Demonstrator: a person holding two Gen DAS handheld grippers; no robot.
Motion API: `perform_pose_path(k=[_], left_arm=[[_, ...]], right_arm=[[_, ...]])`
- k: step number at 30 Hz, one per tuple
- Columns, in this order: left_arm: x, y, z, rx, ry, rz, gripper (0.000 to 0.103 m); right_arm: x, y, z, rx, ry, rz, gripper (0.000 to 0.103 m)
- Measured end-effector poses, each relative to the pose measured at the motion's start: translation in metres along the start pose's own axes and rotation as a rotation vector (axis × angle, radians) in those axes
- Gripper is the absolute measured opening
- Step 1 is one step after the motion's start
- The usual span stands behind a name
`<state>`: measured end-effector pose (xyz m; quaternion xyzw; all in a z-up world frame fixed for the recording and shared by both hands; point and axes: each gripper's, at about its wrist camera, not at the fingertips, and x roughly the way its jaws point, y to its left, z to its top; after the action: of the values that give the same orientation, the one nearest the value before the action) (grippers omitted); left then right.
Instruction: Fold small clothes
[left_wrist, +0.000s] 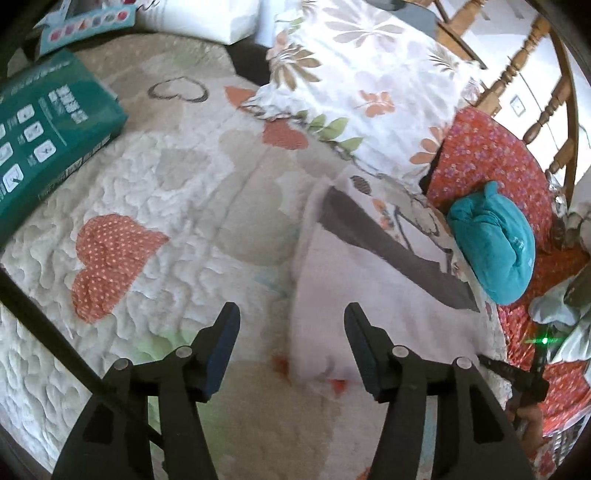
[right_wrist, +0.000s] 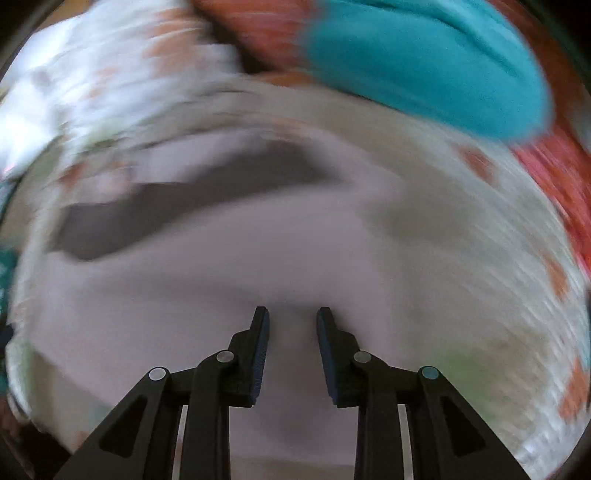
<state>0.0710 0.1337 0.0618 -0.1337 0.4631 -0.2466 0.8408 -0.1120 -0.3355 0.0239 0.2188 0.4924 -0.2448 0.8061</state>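
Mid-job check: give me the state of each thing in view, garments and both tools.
left tool: open, empty, above the quilt.
right tool: open, nothing between its fingers, over the pale garment; view blurred.
pale garment: lying flat on the quilt, dark band showing.
teal garment: bundled up, on the red floral fabric.
green box: closed, on the quilt.

A heart-patterned quilt (left_wrist: 155, 192) (on a bed) carries a pale garment (left_wrist: 362, 295), a floral pillow (left_wrist: 369, 85) and a green box (left_wrist: 48, 122).
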Motion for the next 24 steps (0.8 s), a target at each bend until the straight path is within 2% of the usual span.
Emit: perform_pose_path(k=[3, 6, 9, 10, 12, 13, 15, 17, 18, 19, 20, 21, 24], left_arm=[[-0.001, -0.021, -0.015, 0.011, 0.036, -0.013, 0.059], [-0.001, -0.047, -0.034, 0.048, 0.085, -0.011, 0.059], [-0.002, -0.072, -0.047, 0.079, 0.103, -0.003, 0.059], [-0.002, -0.08, -0.051, 0.09, 0.106, -0.004, 0.059], [-0.004, -0.097, -0.057, 0.107, 0.111, -0.009, 0.06], [-0.005, -0.101, -0.059, 0.112, 0.113, -0.01, 0.06], [-0.005, -0.113, -0.064, 0.122, 0.123, -0.01, 0.06], [-0.005, -0.122, -0.069, 0.134, 0.135, -0.006, 0.06], [-0.005, -0.125, -0.072, 0.141, 0.141, -0.002, 0.06], [-0.005, -0.128, -0.074, 0.148, 0.147, 0.004, 0.06], [-0.004, -0.13, -0.075, 0.152, 0.15, 0.008, 0.06], [-0.003, -0.133, -0.076, 0.153, 0.154, 0.011, 0.06], [0.0, -0.139, -0.078, 0.155, 0.161, 0.011, 0.06]], right_arm=[[-0.006, -0.065, -0.007, 0.153, 0.002, -0.076, 0.03], [-0.024, -0.089, -0.009, 0.231, -0.048, 0.078, 0.03], [-0.038, -0.075, -0.005, 0.186, -0.117, 0.222, 0.032], [-0.038, -0.063, -0.003, 0.151, -0.125, 0.275, 0.04], [-0.031, -0.047, -0.004, 0.099, -0.123, 0.301, 0.052], [-0.024, -0.039, -0.004, 0.066, -0.112, 0.281, 0.054], [-0.007, -0.028, -0.01, 0.032, -0.052, 0.243, 0.054], [0.0, -0.026, -0.021, 0.036, -0.017, 0.308, 0.054], [0.0, -0.027, -0.024, 0.03, -0.017, 0.343, 0.047], [-0.002, -0.029, -0.026, 0.02, 0.007, 0.405, 0.021], [-0.004, -0.035, -0.029, 0.02, 0.042, 0.478, 0.012], [-0.007, -0.04, -0.03, 0.018, 0.057, 0.524, 0.01], [-0.023, -0.045, -0.027, -0.073, 0.063, 0.554, 0.008]])
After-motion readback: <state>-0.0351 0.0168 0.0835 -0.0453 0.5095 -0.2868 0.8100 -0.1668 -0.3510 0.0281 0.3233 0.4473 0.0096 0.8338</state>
